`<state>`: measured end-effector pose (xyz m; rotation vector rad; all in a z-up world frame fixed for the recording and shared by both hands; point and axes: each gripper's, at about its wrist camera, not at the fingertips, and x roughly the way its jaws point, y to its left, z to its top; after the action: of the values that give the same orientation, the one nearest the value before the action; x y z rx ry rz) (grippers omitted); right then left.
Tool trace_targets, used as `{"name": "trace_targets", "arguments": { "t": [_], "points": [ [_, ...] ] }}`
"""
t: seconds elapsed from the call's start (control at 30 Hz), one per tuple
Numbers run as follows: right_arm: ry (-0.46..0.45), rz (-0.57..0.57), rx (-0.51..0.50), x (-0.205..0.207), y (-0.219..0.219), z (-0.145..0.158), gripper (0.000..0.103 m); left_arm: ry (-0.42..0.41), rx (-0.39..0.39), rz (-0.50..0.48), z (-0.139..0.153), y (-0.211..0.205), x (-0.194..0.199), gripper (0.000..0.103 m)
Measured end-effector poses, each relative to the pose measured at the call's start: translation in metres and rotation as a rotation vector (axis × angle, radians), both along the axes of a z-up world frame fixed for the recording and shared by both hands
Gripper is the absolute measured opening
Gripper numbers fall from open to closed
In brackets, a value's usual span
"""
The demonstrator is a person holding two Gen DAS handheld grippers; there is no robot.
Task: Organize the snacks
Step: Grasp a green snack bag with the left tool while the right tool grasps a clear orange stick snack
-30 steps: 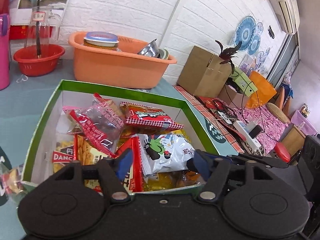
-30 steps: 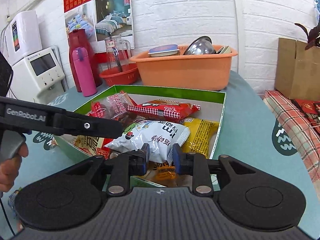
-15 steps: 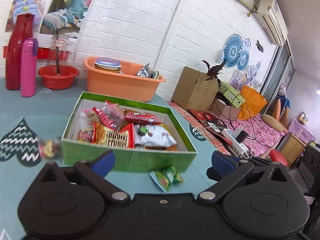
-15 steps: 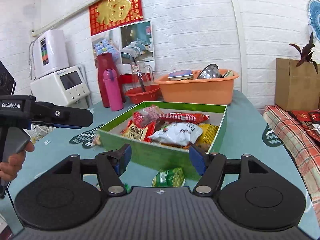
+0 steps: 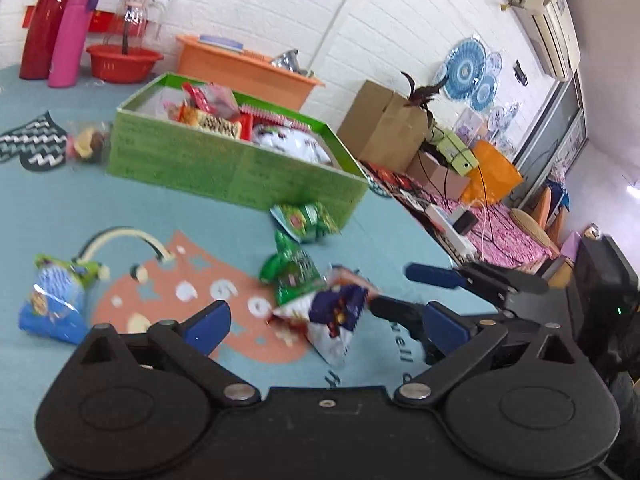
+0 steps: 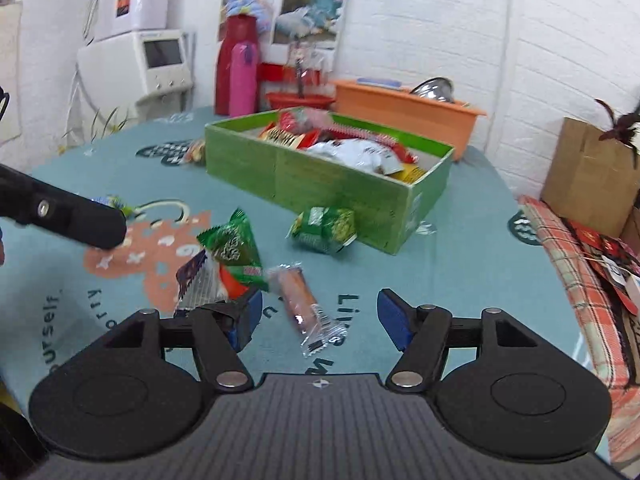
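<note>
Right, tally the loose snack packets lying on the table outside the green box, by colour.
green packets: 2
purple packet: 1
orange packet: 1
blue packet: 1
clear packet: 1
Total: 6

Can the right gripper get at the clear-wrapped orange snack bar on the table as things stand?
Probably yes. The right gripper is open, the orange snack bar lies flat between its fingers, and nothing covers it; the green packet sits just left of it.
</note>
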<state>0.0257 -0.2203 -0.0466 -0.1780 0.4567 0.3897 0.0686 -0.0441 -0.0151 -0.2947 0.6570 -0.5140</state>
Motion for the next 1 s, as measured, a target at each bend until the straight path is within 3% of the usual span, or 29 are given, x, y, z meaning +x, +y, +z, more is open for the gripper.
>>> {"name": "trace_targets", "arguments": {
  "t": [0.13, 0.2, 0.23, 0.27, 0.43, 0.6, 0.77, 1.0],
  "points": [
    [0.027, 0.067, -0.015, 0.013, 0.007, -0.009, 0.086, 0.026, 0.012, -0.007, -0.009, -0.009, 0.001, 0.103],
    [0.048, 0.083, -0.006, 0.021, 0.007, -0.012, 0.063, 0.037, 0.012, -0.005, -0.012, -0.012, 0.002, 0.103],
    [0.065, 0.073, 0.001, 0.020, 0.006, -0.015, 0.042, 0.041, 0.013, -0.005, -0.014, -0.014, 0.004, 0.103],
    [0.080, 0.059, 0.017, 0.019, 0.003, -0.016, 0.038, 0.045, 0.016, -0.003, -0.015, -0.016, 0.006, 0.103],
    [0.103, 0.026, 0.105, -0.002, -0.016, -0.017, 0.036, 0.061, 0.032, 0.019, -0.020, -0.027, 0.017, 0.103],
    [0.104, 0.023, 0.132, -0.017, -0.019, -0.020, 0.036, 0.052, 0.050, 0.054, -0.021, -0.030, 0.022, 0.103],
    [0.095, 0.017, 0.145, -0.017, -0.015, -0.022, 0.038, 0.023, 0.009, 0.074, -0.009, -0.020, 0.025, 0.103],
    [0.092, 0.015, 0.155, -0.015, -0.015, -0.023, 0.038, 0.024, 0.012, 0.080, -0.003, -0.023, 0.059, 0.103]
  ]
}}
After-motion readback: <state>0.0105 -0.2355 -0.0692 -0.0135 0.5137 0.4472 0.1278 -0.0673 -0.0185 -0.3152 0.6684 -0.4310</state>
